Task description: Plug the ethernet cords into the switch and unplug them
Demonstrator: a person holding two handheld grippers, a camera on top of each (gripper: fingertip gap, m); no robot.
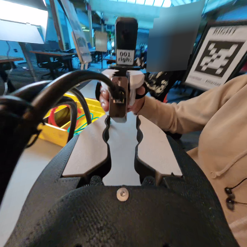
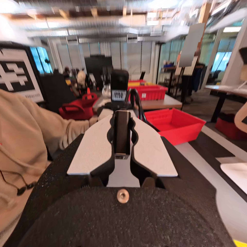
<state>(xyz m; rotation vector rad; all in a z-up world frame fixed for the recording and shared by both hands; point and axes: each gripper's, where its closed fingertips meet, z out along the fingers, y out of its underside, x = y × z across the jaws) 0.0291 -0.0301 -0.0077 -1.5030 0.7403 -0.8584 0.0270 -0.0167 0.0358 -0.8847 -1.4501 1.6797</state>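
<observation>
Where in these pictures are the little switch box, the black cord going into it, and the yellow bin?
switch (image 2: 122, 133): right wrist view, its dark top face between the fingers.
black cord (image 1: 82, 75): left wrist view, the arching part before the plug.
yellow bin (image 1: 53, 132): left wrist view, its near front wall.

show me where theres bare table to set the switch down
Bare grey table lies beneath the open left gripper, between the yellow bin and the person's sleeve. Crowded: black cords loop over that bin; the red bin fills the far side.
</observation>
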